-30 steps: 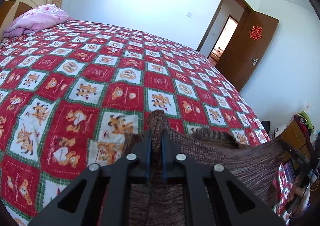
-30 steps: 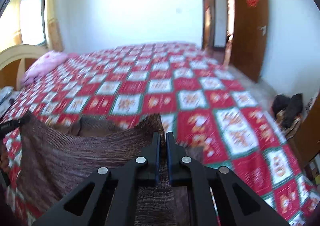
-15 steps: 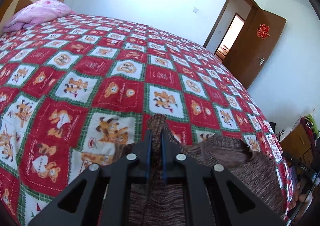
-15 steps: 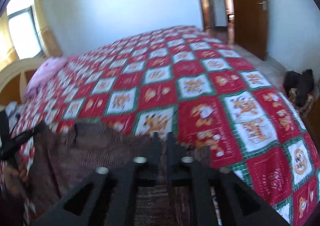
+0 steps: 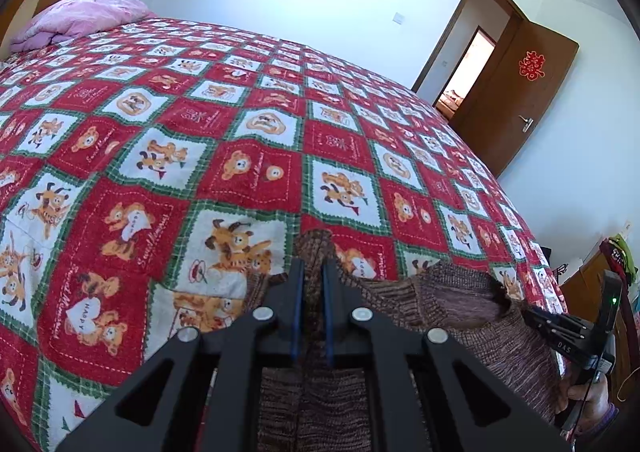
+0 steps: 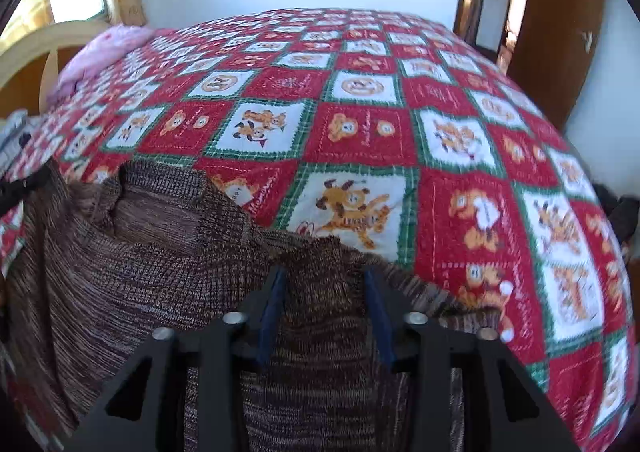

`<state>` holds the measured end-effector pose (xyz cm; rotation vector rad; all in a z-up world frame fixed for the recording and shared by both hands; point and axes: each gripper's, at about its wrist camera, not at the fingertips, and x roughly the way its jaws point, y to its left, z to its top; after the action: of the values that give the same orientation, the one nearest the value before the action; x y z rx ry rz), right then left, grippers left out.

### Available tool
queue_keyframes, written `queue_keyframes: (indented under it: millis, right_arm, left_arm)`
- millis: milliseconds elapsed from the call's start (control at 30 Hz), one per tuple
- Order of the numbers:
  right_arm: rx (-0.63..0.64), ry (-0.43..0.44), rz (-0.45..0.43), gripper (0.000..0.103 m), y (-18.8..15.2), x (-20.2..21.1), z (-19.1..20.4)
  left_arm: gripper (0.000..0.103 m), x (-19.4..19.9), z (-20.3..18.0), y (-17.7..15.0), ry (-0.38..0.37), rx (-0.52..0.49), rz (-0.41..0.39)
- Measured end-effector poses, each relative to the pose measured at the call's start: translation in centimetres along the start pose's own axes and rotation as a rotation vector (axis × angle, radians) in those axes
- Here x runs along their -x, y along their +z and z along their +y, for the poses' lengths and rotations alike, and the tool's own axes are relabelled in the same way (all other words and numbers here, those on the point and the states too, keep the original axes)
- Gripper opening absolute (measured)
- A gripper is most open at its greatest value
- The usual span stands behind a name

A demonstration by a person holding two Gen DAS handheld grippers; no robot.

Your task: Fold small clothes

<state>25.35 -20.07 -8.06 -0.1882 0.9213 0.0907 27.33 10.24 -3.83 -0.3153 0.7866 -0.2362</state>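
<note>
A brown knitted sweater point(image 5: 452, 304) is stretched between my two grippers over the near edge of the bed point(image 5: 248, 180). Its collar end rests on the red checked bedspread. My left gripper point(image 5: 311, 264) is shut on one upper edge of the sweater, with a fold poking out past the fingertips. In the right wrist view the sweater point(image 6: 132, 252) spreads to the left. My right gripper point(image 6: 324, 276) has its blue pads point(image 6: 272, 304) well apart. Its jaws are closing, with a bunch of the sweater's knit between them.
A pink pillow point(image 5: 76, 20) lies at the headboard, far left. A brown door point(image 5: 520, 100) stands open at the right. A hand point(image 5: 588, 404) holds the other gripper's handle at the bed's right corner, beside a wooden cabinet with clothes point(image 5: 616, 252).
My right gripper dropped toward the bed and its jaws parted from tightly shut. The sweater sank from hanging in the air onto the bedspread. My left gripper came slightly lower and kept its grip.
</note>
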Motion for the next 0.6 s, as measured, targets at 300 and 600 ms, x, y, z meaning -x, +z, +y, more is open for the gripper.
queue_keyframes:
  millis: [300,600]
  right_arm:
    - [-0.031,-0.125,-0.212,0.003,-0.5,6.6,-0.2]
    - [-0.091,-0.324,-0.280,0.003,1.9,7.1,-2.6]
  left_arm:
    - [0.009,1.0,-0.1,0.4,0.005,-0.011,-0.027]
    - [0.009,-1.8,-1.9,1.2,0.039,-0.043,-0.026]
